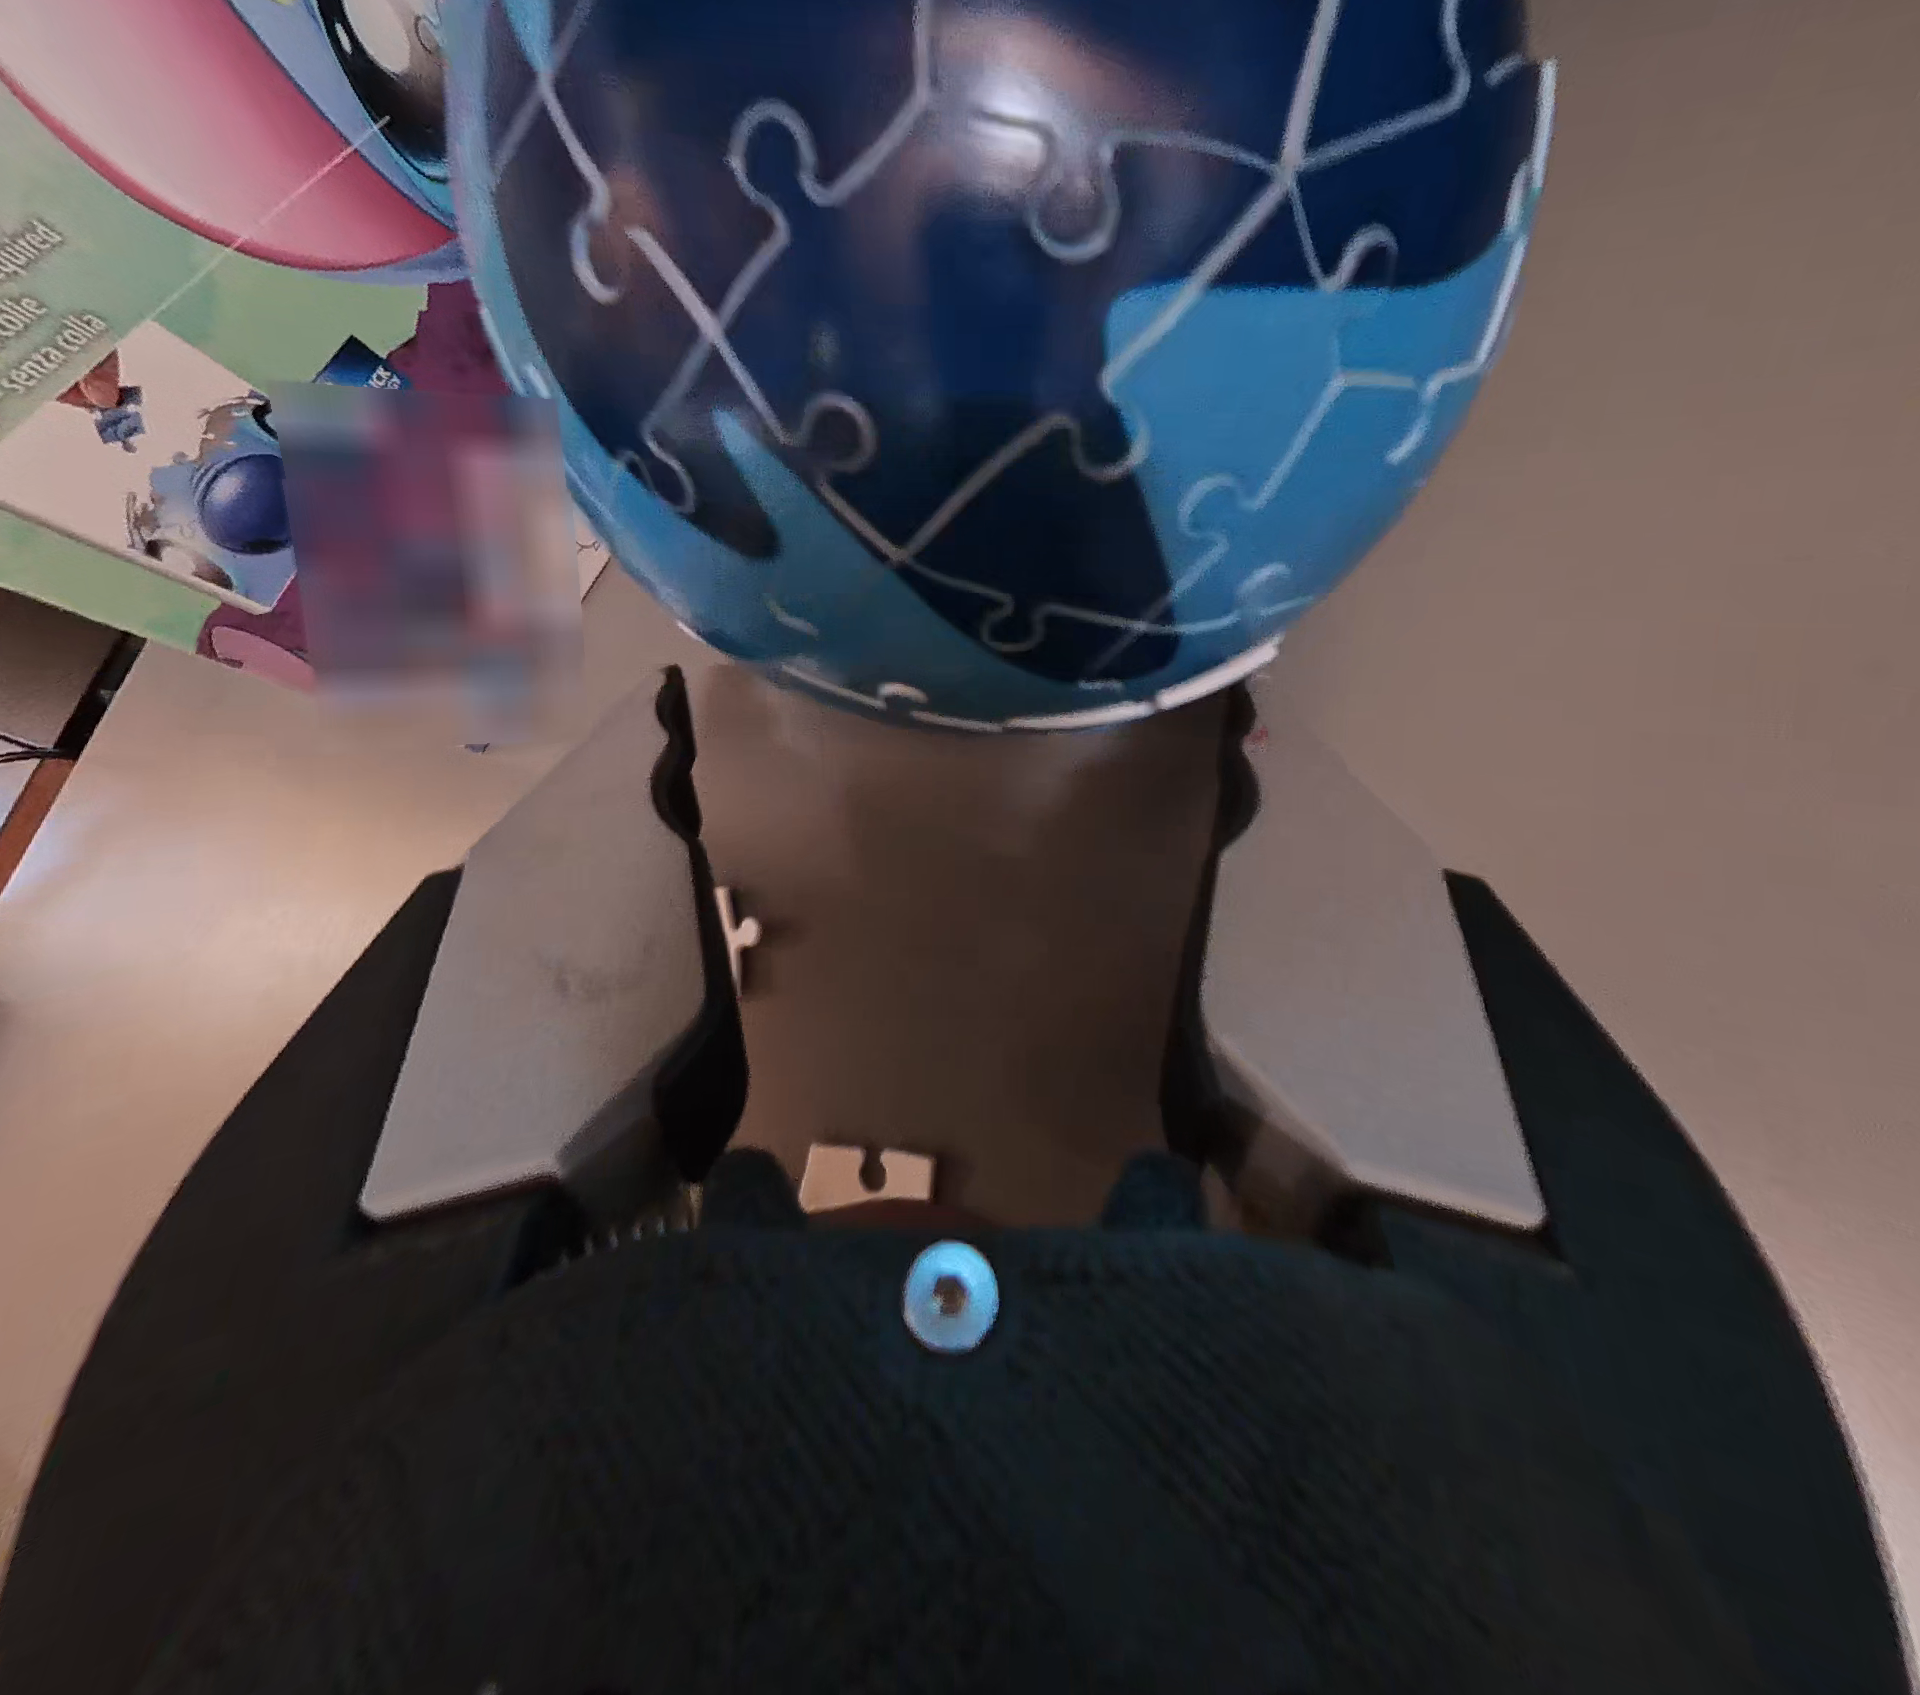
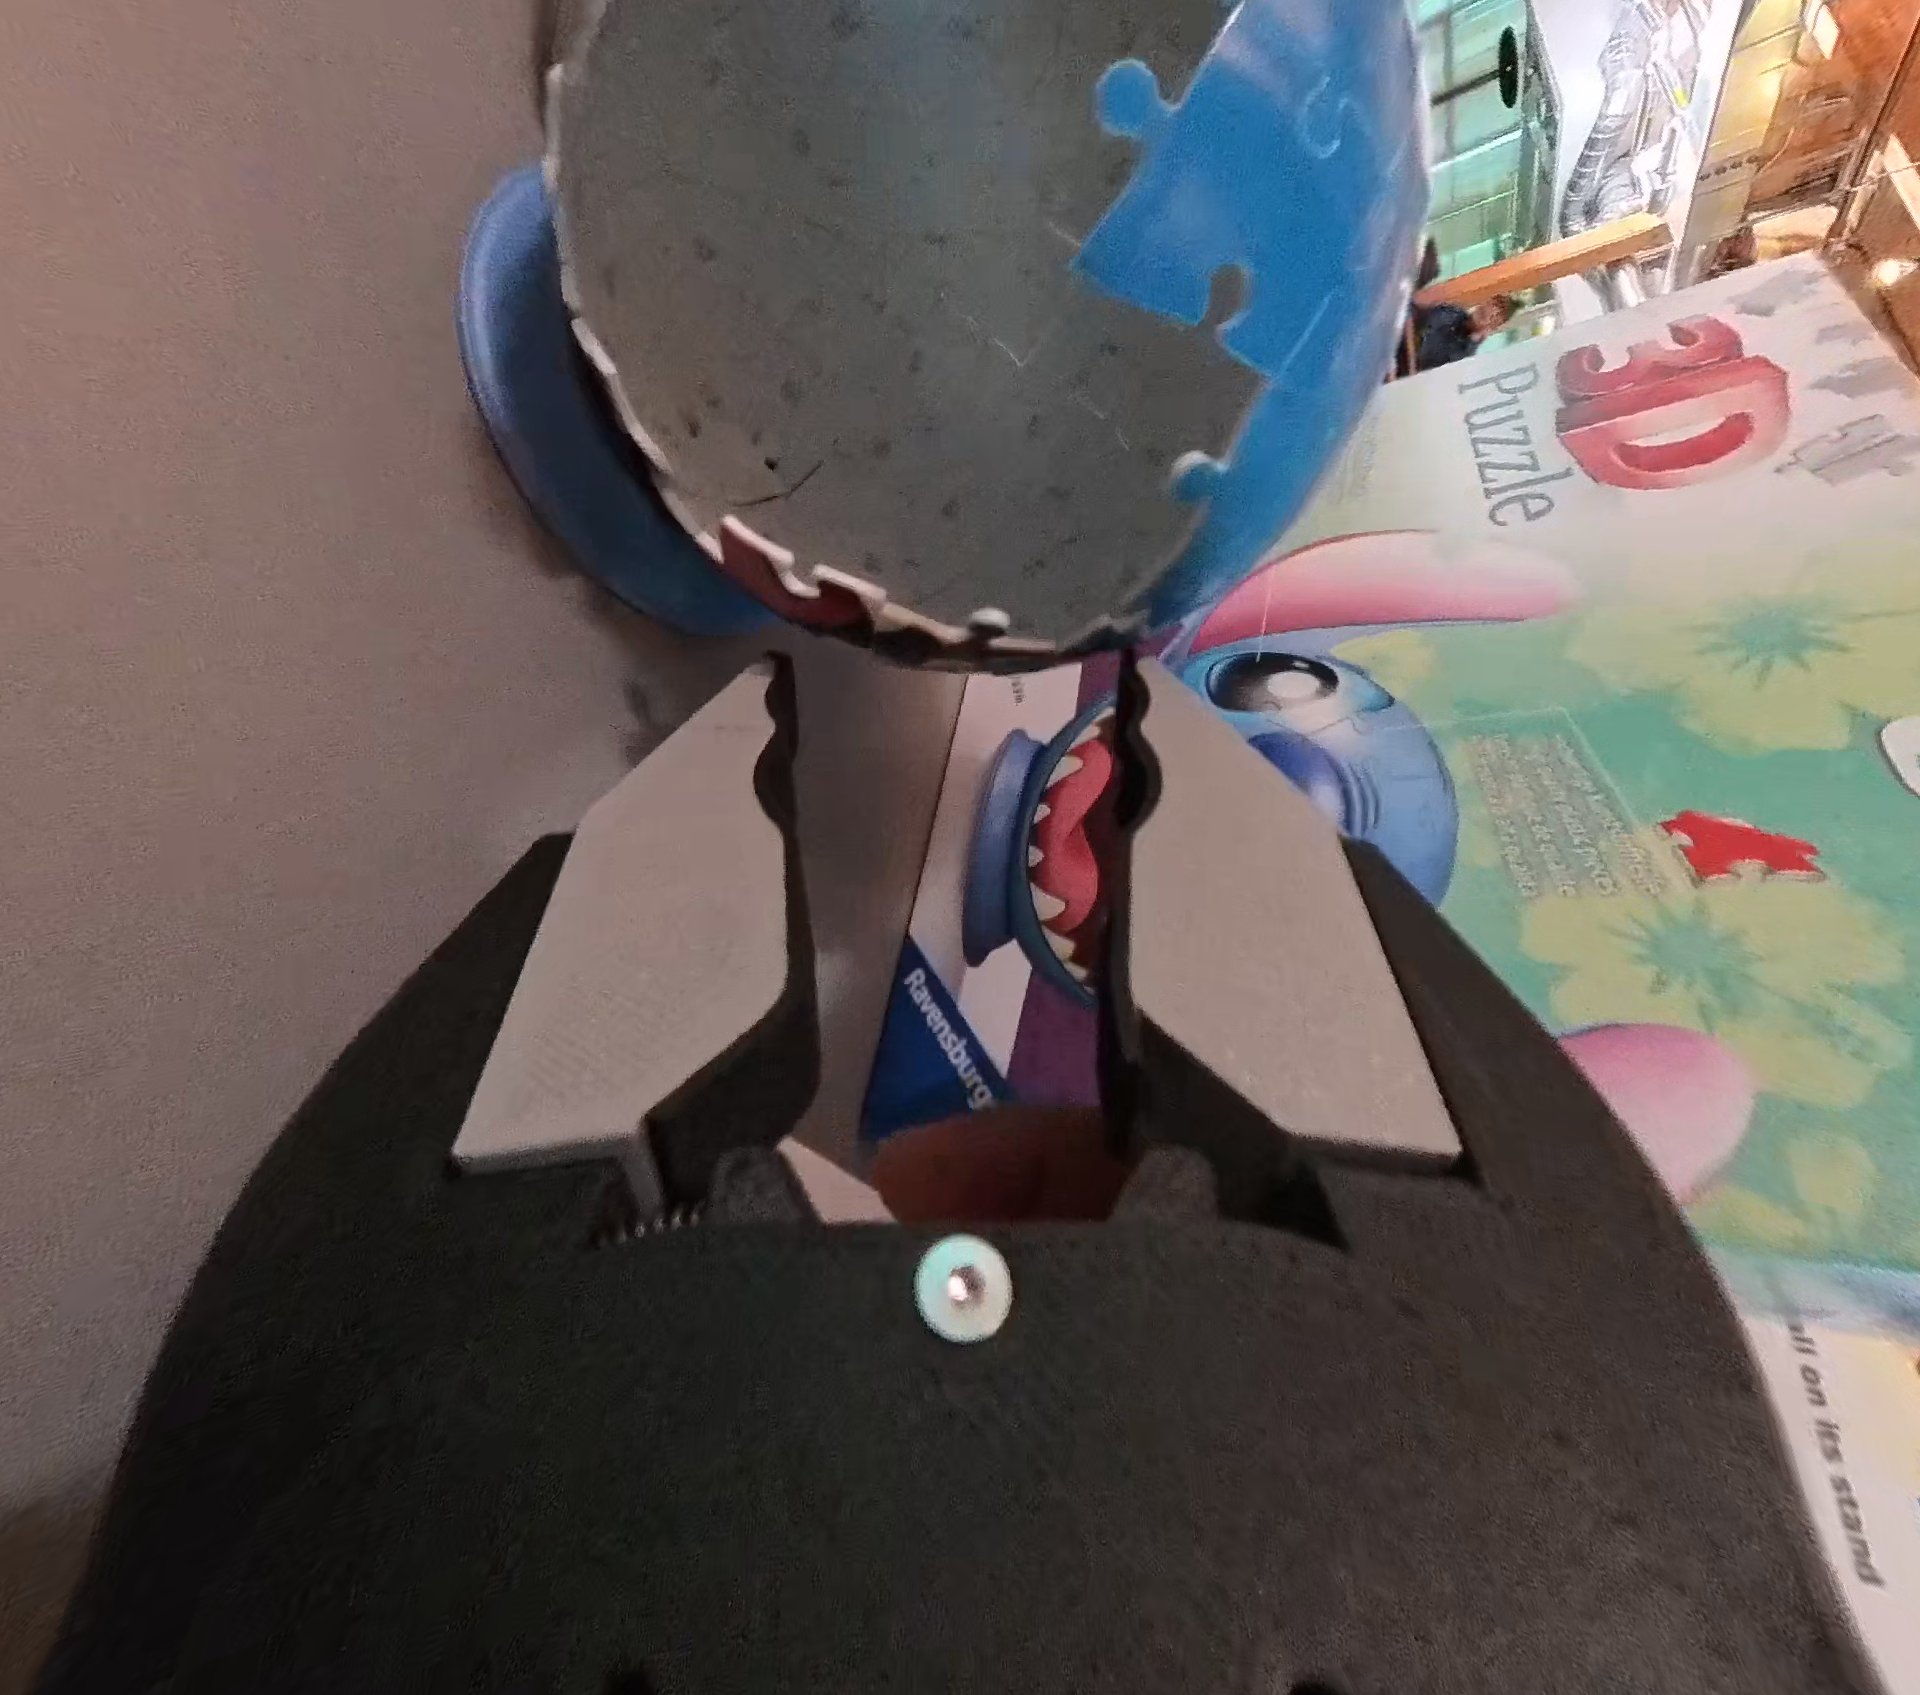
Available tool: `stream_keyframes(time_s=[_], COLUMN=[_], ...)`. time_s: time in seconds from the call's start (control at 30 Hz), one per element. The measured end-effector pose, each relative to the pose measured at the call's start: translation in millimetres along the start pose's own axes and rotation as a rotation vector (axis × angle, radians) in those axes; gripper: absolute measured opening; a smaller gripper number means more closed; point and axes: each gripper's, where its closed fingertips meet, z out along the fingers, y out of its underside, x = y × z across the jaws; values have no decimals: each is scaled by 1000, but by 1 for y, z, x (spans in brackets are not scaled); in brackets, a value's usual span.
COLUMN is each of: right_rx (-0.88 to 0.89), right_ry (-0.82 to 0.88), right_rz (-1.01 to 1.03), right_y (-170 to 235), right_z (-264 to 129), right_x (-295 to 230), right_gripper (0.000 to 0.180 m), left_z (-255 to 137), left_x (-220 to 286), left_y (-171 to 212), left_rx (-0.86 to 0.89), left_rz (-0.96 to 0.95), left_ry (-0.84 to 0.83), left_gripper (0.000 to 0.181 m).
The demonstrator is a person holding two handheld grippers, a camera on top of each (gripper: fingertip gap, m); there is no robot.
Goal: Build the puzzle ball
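The puzzle ball (image 1: 966,191) is dark and light blue and fills the top of the left wrist view. My left gripper (image 1: 956,710) is open, its tips right at the ball's near edge; I cannot tell if they touch it. In the right wrist view the ball (image 2: 1278,191) rests on a blue ring stand (image 2: 540,398) and shows a large open gap with its grey inside (image 2: 831,243). My right gripper (image 2: 954,669) is open and empty, its tips just short of the gap's rim. A red loose piece (image 2: 1735,845) lies on the puzzle box (image 2: 1621,658).
The puzzle box also shows in the left wrist view (image 1: 156,211), left of the ball. Two pale loose pieces (image 1: 740,930) (image 1: 868,1172) lie on the beige table (image 1: 1683,554) between my left fingers. The table edge (image 1: 62,741) is at the far left. The grippers' ends are close to 9 cm from one another. Between my right fingertips and the red loose piece (image 2: 1735,845) there is roughly 11 cm.
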Motion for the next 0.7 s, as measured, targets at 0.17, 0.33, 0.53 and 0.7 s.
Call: stream_keyframes(time_s=[0.17,0.33,0.53,0.7], right_rx=[25,34,71,71], right_ry=[-29,-101,-229,-293], right_rz=[84,205,410,546], right_y=[-5,-9,-22,-24], right_z=[1,0,-7,-9], right_x=[5,-3,-8,-10], right_gripper=[53,51,50,46], left_z=[-2,-9,-22,-29], left_x=[1,13,20,12], left_y=[-4,-14,-21,-25], left_rx=[36,104,173,232], left_rz=[-57,-162,-325,-404], left_ry=[49,160,299,310], left_gripper=[99,100,100,100])
